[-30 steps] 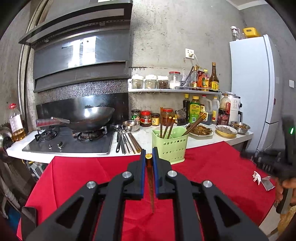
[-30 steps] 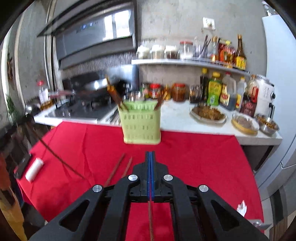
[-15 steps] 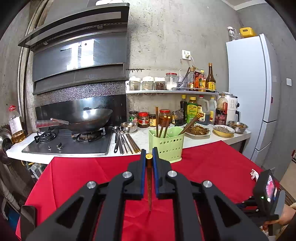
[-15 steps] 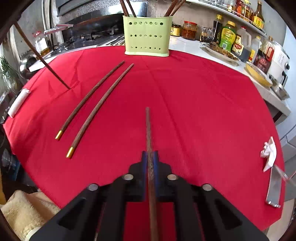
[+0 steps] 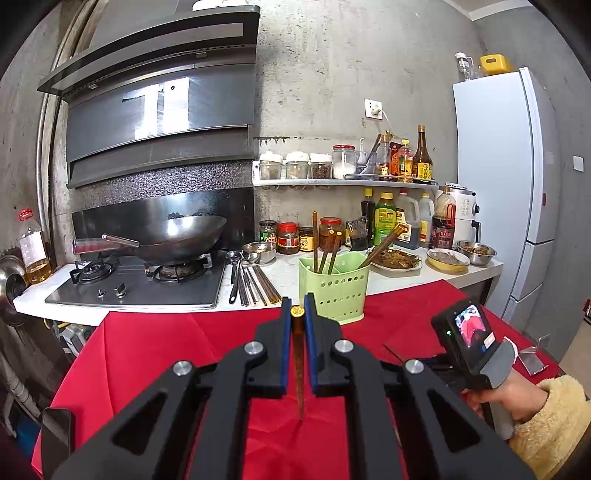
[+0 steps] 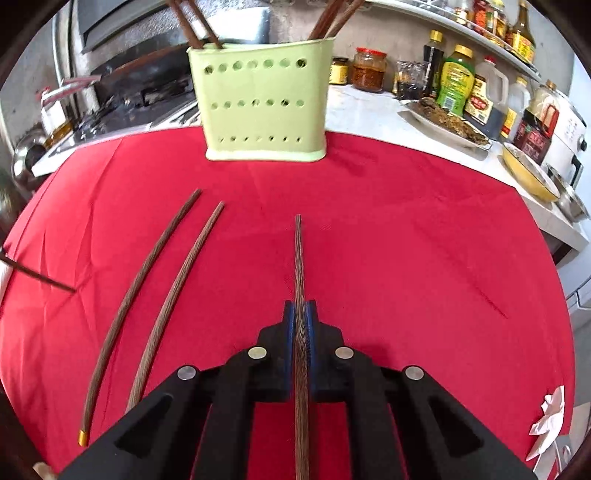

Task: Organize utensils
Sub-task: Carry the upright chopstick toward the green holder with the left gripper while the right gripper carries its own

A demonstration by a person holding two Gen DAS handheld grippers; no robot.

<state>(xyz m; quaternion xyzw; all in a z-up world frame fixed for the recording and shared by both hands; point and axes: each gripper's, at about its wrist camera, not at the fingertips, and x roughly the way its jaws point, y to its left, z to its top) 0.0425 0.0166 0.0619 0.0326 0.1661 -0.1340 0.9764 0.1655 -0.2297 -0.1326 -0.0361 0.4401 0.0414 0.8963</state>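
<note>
The left gripper [image 5: 297, 317] fingers squeeze one chopstick [image 5: 298, 365]. The right gripper [image 6: 300, 314] fingers are opening around another chopstick [image 6: 299, 266], lying in front of the green holder [image 6: 264, 107].

Chopsticks on a cloth-covered table before the kitchen counter

The utensil holder [image 6: 265, 103] stands at the tablecloth's [image 6: 406, 258] far edge with chopsticks [image 6: 334, 16] in it; two loose chopsticks [image 6: 147, 295] lie side by side on the cloth, left of a third chopstick [image 6: 298, 258]; the wok [image 5: 177, 236] sits behind, left of the holder.
</note>
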